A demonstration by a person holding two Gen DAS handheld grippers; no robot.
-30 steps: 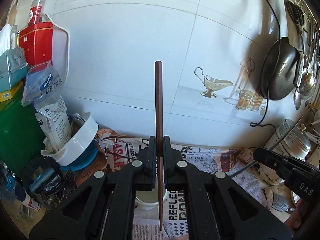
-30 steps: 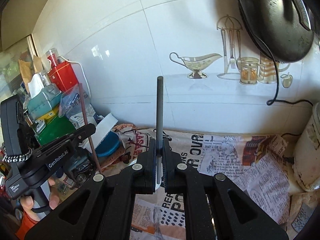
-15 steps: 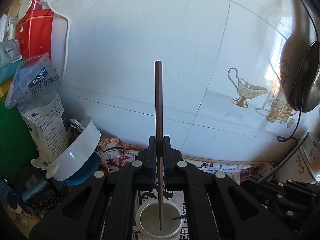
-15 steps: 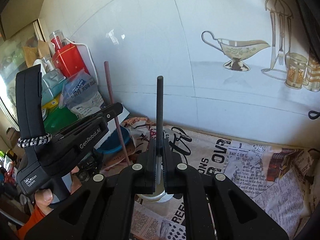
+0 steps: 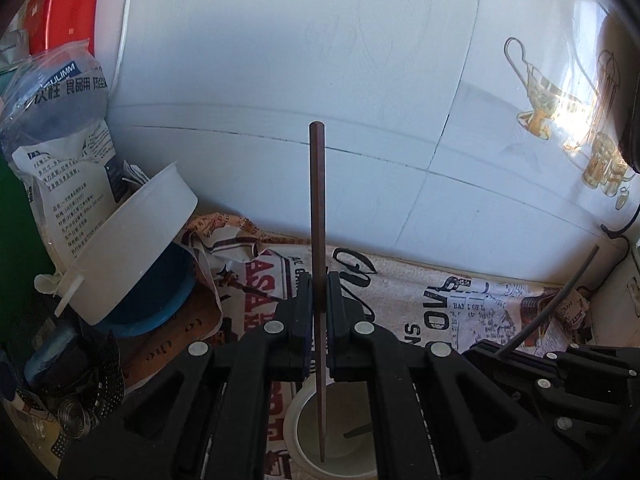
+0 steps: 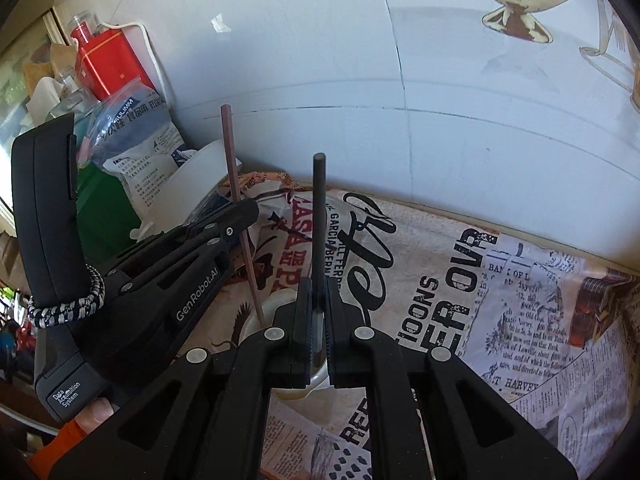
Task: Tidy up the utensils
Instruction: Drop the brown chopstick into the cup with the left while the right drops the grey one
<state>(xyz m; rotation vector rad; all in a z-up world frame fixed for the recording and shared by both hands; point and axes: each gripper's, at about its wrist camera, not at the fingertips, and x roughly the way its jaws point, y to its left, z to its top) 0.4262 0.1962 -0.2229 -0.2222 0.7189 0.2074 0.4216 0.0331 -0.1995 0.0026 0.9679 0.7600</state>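
My left gripper (image 5: 319,296) is shut on a brown chopstick (image 5: 317,200) that stands upright, its thin tip down inside a white cup (image 5: 304,432) just below the jaws. My right gripper (image 6: 319,300) is shut on a dark grey chopstick (image 6: 319,216), also upright, over the same white cup (image 6: 276,300). In the right wrist view the left gripper (image 6: 240,216) sits at the left with the brown chopstick (image 6: 236,184) slanting into the cup. The grey chopstick (image 5: 560,300) and its dark tip in the cup show at the right of the left wrist view.
Printed newspaper (image 6: 500,292) covers the counter against a white tiled wall (image 5: 280,80). At the left stand a tilted white tub (image 5: 132,240) over a blue bowl (image 5: 160,292), plastic bags (image 5: 56,120), a red box (image 6: 108,64) and a green box (image 6: 104,208).
Both grippers have come down and closer to the wall and cup. The brown chopstick's tip now sits inside the cup, and the grey one's tip has entered it too.
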